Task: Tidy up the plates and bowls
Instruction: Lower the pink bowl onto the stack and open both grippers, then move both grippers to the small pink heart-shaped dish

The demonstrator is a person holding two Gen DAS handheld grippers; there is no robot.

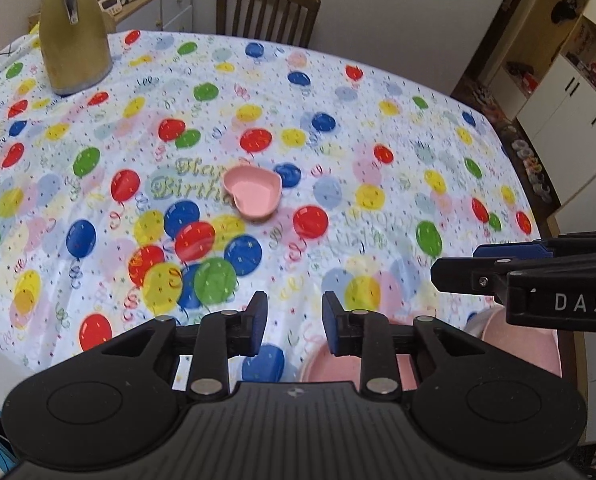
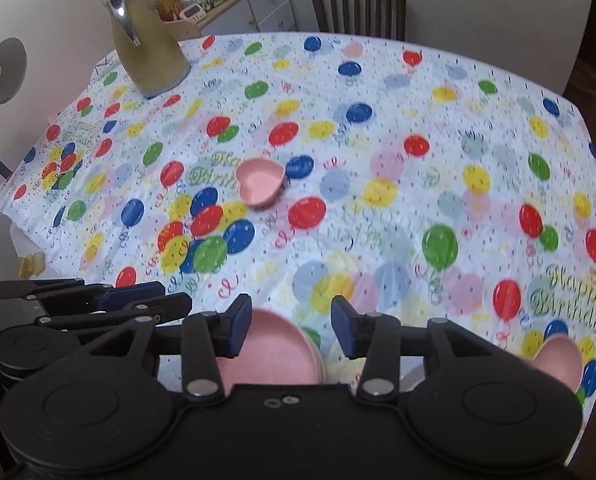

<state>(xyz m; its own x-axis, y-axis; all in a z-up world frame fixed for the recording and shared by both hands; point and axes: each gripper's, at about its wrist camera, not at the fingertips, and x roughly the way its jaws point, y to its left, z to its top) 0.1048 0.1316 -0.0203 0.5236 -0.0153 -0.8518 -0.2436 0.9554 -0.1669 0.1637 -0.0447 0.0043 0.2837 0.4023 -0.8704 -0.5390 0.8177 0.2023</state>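
A small pink heart-shaped bowl [image 1: 253,193] stands on the balloon tablecloth near the table's middle; it also shows in the right wrist view [image 2: 260,184]. A round pink plate [image 2: 270,356] lies at the near edge, partly hidden under my right gripper [image 2: 292,326], which is open and empty above it. The same plate peeks out below my left gripper [image 1: 294,330], also open and empty. Another pink dish [image 2: 560,360] sits at the near right; in the left wrist view it [image 1: 518,344] lies under the right gripper's side [image 1: 538,276].
A tall tan jug [image 1: 72,36] with a metal handle stands at the table's far left. A wooden chair [image 1: 266,12] is behind the far edge. A cluttered sideboard [image 2: 234,4] and a lamp [image 2: 2,72] stand to the left; cupboards [image 1: 570,92] to the right.
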